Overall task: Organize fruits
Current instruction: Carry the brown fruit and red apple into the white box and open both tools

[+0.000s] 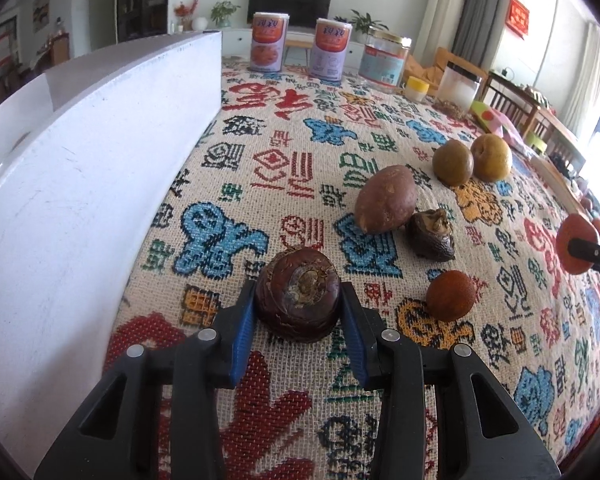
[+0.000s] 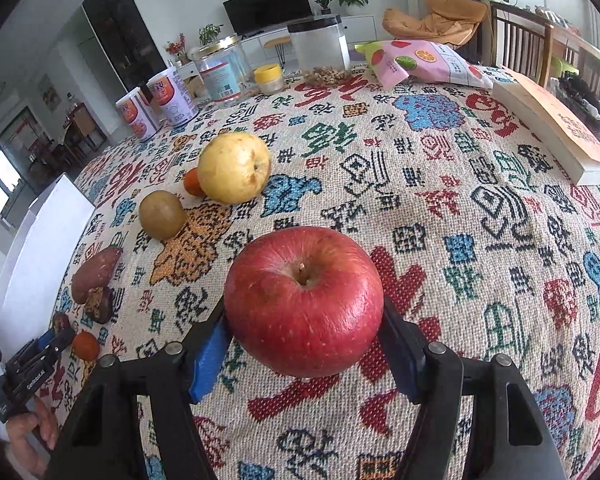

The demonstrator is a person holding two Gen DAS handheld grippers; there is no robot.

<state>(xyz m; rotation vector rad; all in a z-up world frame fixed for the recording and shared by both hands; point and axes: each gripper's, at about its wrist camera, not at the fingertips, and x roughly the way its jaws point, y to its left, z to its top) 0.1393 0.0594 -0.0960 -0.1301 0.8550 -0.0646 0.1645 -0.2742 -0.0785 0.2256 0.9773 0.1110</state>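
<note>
The left gripper (image 1: 298, 300) pinches a dark brown fruit (image 1: 298, 294) between its fingers; the right gripper (image 2: 306, 332) clamps a red apple (image 2: 304, 300) above the desk (image 2: 480, 200).

Red apple (image 2: 304, 304): one, 6 o'clock.
Yellow pear (image 2: 235, 168): one, 11 o'clock.
Kiwi (image 2: 163, 214): one.
Printed cans (image 1: 266, 42) (image 1: 332, 48): two, 12 o'clock.
Clear jars (image 2: 320, 46) (image 2: 220, 72): two.

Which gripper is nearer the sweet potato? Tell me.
Left. The left gripper sits around a dark round fruit just in front of the sweet potato; the right gripper, around the red apple, is farther across the tablecloth.
</note>
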